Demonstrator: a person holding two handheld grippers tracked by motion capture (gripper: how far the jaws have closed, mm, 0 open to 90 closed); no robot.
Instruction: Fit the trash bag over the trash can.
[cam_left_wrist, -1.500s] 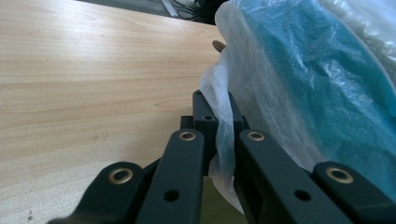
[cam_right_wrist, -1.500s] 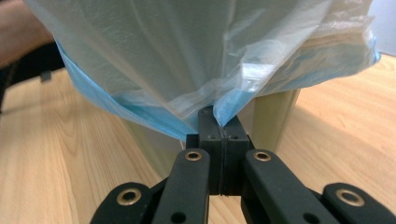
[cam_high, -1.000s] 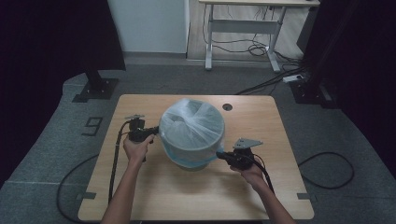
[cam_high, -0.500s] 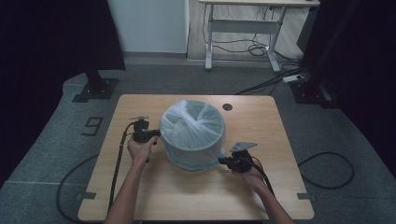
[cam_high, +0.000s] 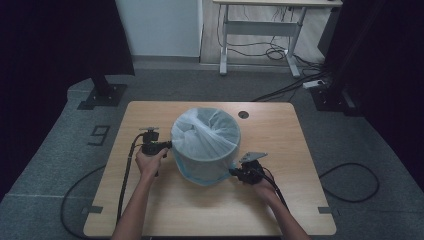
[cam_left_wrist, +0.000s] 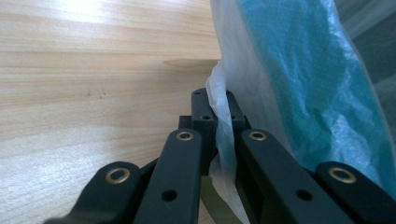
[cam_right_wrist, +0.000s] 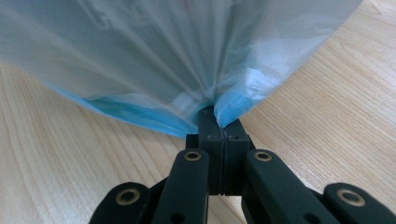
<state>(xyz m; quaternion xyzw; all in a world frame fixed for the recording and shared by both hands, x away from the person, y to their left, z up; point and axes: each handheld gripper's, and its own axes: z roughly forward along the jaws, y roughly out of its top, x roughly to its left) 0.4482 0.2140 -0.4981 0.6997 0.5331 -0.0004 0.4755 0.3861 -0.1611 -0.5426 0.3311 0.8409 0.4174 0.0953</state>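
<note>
Wooden desk (cam_high: 150, 210) on grey carpet, with a blue bin (cam_high: 200, 172) standing mid-desk under a thin white bag (cam_high: 205, 132). Left gripper (cam_high: 167, 145) on the bin's left-edge side, fingers (cam_left_wrist: 205, 116) pinching the bag's film. Right gripper (cam_high: 234, 172) low toward the near-right corner, fingers (cam_right_wrist: 208, 126) pressed together on a gathered fold of the bag.

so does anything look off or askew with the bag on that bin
Nothing is spilled or torn. The thin bag is drawn over the blue bin, its film bunched in folds across the top instead of hanging inside. The left gripper and right gripper each pinch its edge on opposite sides.
</note>
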